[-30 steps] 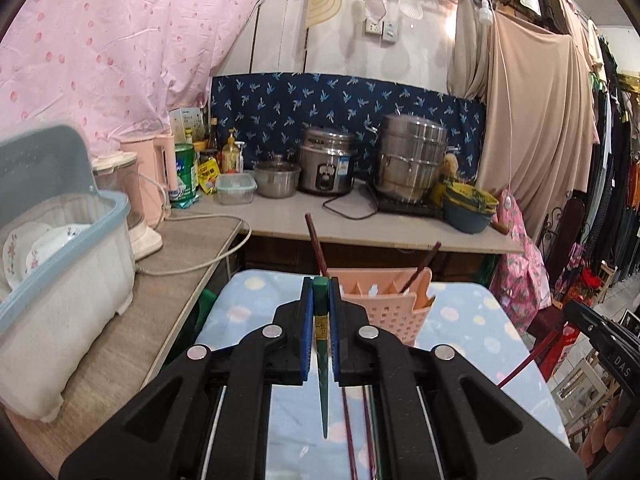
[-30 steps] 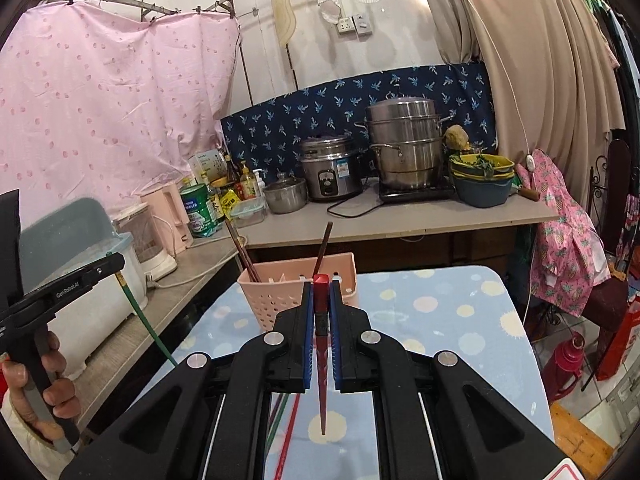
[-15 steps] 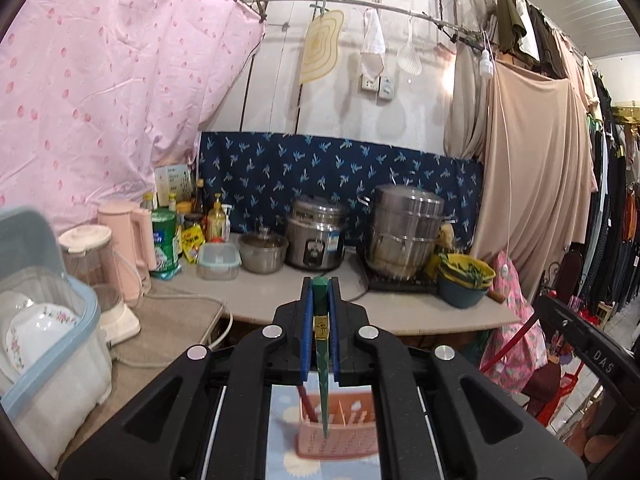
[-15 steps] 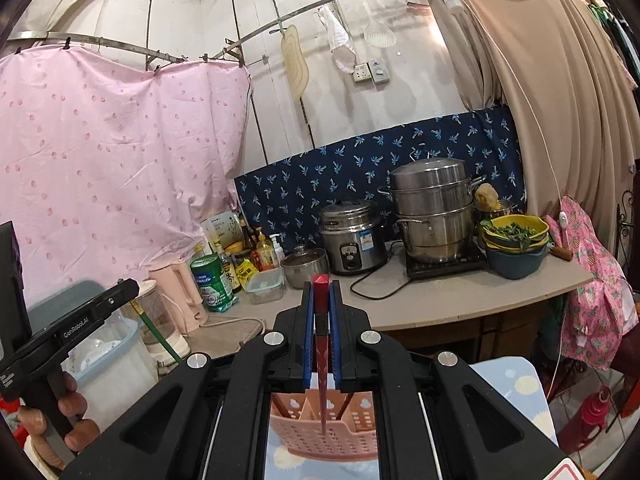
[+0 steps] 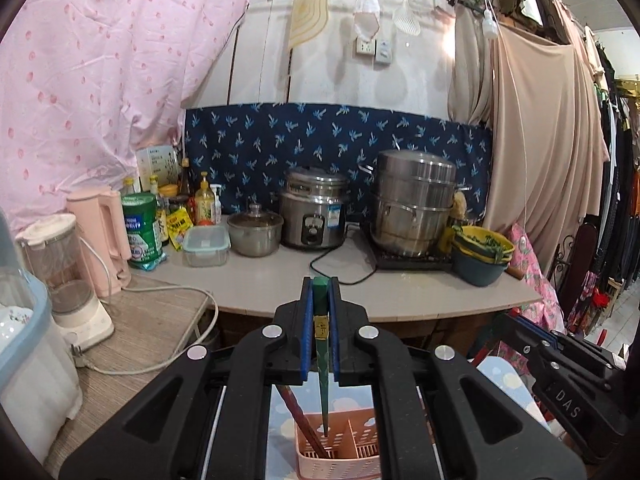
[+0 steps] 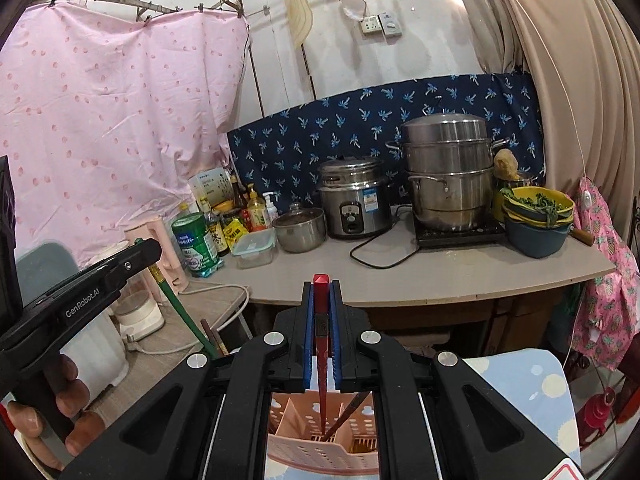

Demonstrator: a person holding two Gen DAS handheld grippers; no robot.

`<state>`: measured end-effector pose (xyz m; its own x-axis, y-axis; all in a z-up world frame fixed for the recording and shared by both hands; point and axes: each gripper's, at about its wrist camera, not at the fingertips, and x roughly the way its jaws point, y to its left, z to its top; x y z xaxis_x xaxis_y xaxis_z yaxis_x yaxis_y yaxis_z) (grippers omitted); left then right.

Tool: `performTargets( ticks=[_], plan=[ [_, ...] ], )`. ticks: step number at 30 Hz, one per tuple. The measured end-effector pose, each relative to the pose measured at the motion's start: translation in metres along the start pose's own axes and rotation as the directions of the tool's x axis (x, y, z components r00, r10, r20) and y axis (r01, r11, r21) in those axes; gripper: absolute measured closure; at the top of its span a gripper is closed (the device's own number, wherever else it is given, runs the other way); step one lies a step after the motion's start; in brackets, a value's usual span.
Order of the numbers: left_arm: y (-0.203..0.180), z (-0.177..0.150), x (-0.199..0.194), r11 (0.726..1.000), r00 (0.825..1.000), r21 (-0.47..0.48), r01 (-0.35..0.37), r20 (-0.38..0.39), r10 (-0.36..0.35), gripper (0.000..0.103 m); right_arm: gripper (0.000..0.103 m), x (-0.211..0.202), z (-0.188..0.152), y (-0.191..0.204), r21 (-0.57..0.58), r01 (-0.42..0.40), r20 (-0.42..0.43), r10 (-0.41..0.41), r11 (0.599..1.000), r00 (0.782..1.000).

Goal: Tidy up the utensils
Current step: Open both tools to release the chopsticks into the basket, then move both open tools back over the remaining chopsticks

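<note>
My left gripper (image 5: 321, 296) is shut on a green chopstick (image 5: 322, 360) that points down, its tip just above the pink slotted utensil holder (image 5: 352, 446). A dark brown chopstick (image 5: 300, 420) stands in the holder's left compartment. My right gripper (image 6: 321, 296) is shut on a red chopstick (image 6: 321, 360) whose tip hangs over a compartment of the same pink holder (image 6: 320, 444); another dark chopstick (image 6: 346, 416) leans inside. The left gripper (image 6: 148, 252) with its green chopstick (image 6: 180, 312) shows at the left of the right wrist view.
The holder stands on a blue table with pale dots (image 6: 528, 384). Behind is a counter (image 5: 400, 292) with a rice cooker (image 5: 314, 220), a steel steamer pot (image 5: 414, 208), a small pot, bottles, a pink kettle (image 5: 102, 236) and a blender. A dish bin (image 5: 24, 360) stands at the left.
Both grippers have risen and moved forward over the pink holder. Each chopstick, earlier over the table, now hangs with its tip at the holder's top.
</note>
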<state>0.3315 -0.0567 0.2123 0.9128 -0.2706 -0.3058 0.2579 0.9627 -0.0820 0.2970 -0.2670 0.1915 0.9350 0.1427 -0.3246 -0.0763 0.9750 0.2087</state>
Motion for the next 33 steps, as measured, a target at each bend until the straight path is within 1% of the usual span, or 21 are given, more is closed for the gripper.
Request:
performTargets(
  ticks=[3,6,8,10,12,13,16,21,25,27,32,33],
  plan=[
    [0.002,-0.015,0.009,1.0,1.0,0.003,-0.005,-0.029,0.005,0.096,0.095,0.01,-0.015,-0.003,-0.006,0.007,-0.027,-0.007,1.0,1.0],
    [0.007,-0.026,0.014,1.0,0.999,-0.014,-0.01,-0.044,0.01,0.096,0.095,0.019,-0.026,-0.008,-0.001,0.008,-0.055,-0.008,1.0,0.998],
    [0.009,-0.03,0.013,1.0,0.999,-0.018,-0.016,-0.047,0.015,0.095,0.092,0.018,-0.03,-0.008,-0.002,0.018,-0.054,-0.018,1.0,0.998],
    [0.011,-0.032,0.009,1.0,0.999,-0.018,-0.024,-0.046,0.023,0.088,0.079,0.01,-0.031,-0.009,0.002,0.021,-0.041,-0.021,1.0,0.999],
    [0.013,-0.034,0.001,0.999,0.999,-0.025,-0.026,-0.045,0.025,0.065,0.075,0.0,-0.031,-0.01,0.005,0.023,-0.023,-0.023,1.0,0.999],
    [0.014,-0.035,-0.004,0.999,0.999,-0.024,-0.035,-0.038,0.034,0.064,0.074,-0.005,-0.031,-0.01,0.005,0.023,-0.019,-0.023,1.0,1.0],
    [0.015,-0.042,-0.021,0.999,0.999,-0.012,-0.034,-0.038,0.033,0.064,0.073,-0.024,-0.035,-0.008,-0.001,0.024,-0.011,-0.024,1.0,1.0],
    [0.021,-0.062,-0.055,0.999,0.997,-0.014,-0.04,-0.059,0.039,0.064,0.071,-0.058,-0.061,-0.004,-0.01,0.025,-0.033,-0.025,1.0,0.999],
    [0.028,-0.088,-0.08,0.998,0.994,-0.017,-0.061,-0.092,0.06,0.064,0.071,-0.083,-0.092,-0.002,-0.019,0.032,-0.075,-0.034,0.999,0.997],
    [0.03,-0.104,-0.091,0.998,0.991,-0.014,-0.069,-0.114,0.067,0.064,0.071,-0.095,-0.108,0.001,-0.034,0.047,-0.092,-0.05,0.998,0.994],
    [0.034,-0.145,-0.115,0.996,0.981,0.005,-0.084,-0.177,0.083,0.064,0.071,-0.121,-0.153,0.004,-0.044,0.059,-0.153,-0.065,0.997,0.986],
    [0.035,-0.155,-0.119,0.997,0.977,0.007,-0.078,-0.196,0.078,0.064,0.071,-0.125,-0.161,0.006,-0.046,0.059,-0.165,-0.066,0.997,0.984]
  ],
)
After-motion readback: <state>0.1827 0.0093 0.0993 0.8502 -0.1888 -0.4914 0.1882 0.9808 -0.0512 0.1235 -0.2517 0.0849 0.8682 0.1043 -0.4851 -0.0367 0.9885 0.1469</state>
